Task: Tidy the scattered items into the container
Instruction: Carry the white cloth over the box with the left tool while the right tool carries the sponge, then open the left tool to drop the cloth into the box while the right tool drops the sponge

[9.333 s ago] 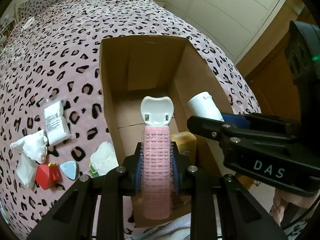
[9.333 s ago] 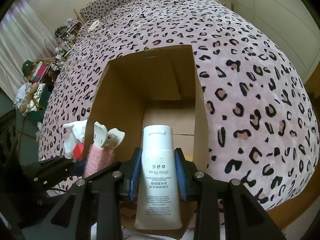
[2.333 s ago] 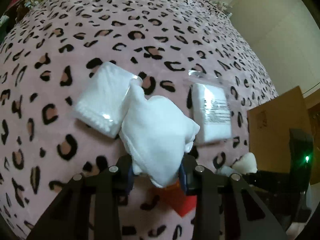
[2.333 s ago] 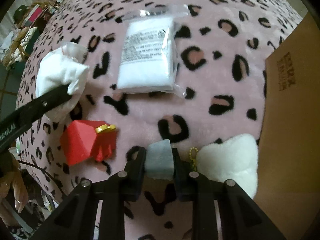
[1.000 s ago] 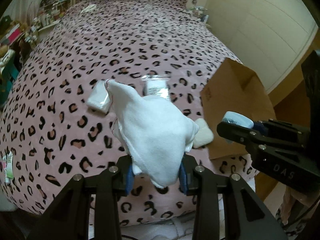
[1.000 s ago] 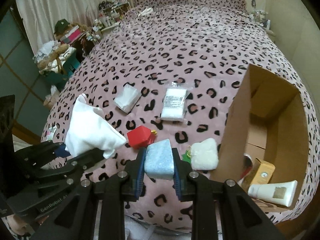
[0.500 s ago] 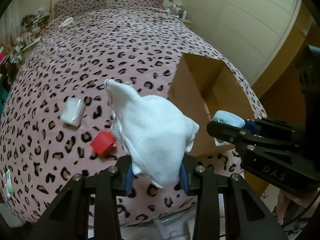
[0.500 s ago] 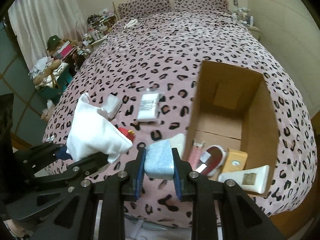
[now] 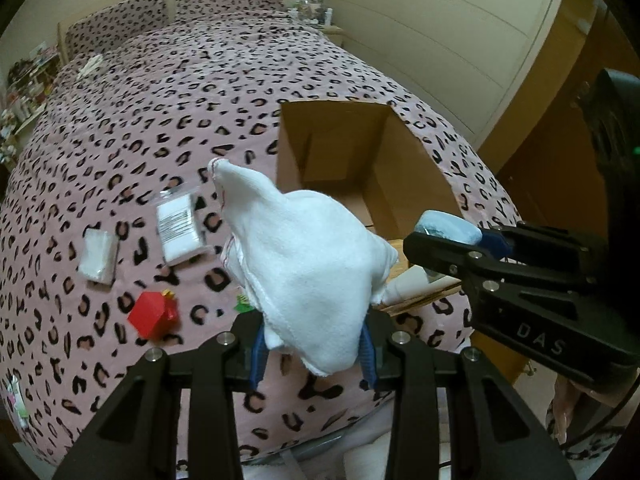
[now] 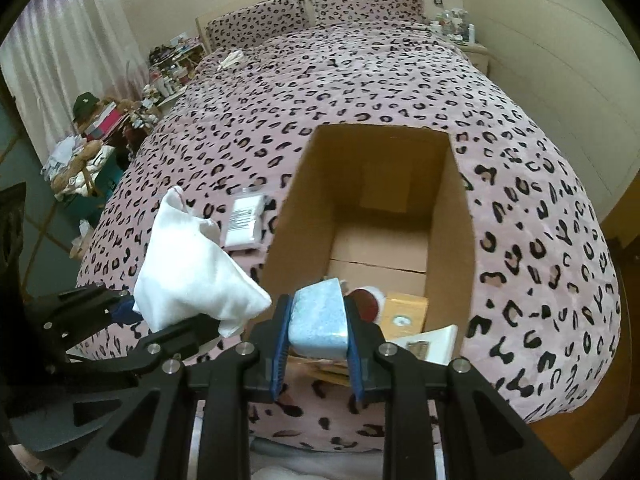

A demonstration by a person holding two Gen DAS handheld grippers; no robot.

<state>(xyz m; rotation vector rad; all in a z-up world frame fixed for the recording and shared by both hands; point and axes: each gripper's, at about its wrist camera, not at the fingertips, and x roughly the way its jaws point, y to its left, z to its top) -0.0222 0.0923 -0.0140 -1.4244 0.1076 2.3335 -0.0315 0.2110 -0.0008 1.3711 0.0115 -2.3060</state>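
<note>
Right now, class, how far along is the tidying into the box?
Done: a white tube and small yellow carton lie in the cardboard box. In hand: white cloth, blue sponge. Left on the bed: red box, two white packets.

Leopard-print bed (image 10: 360, 80), cream panelled wall (image 9: 440, 20), curtained window (image 10: 60, 52), cluttered side shelf (image 10: 100, 120)
</note>
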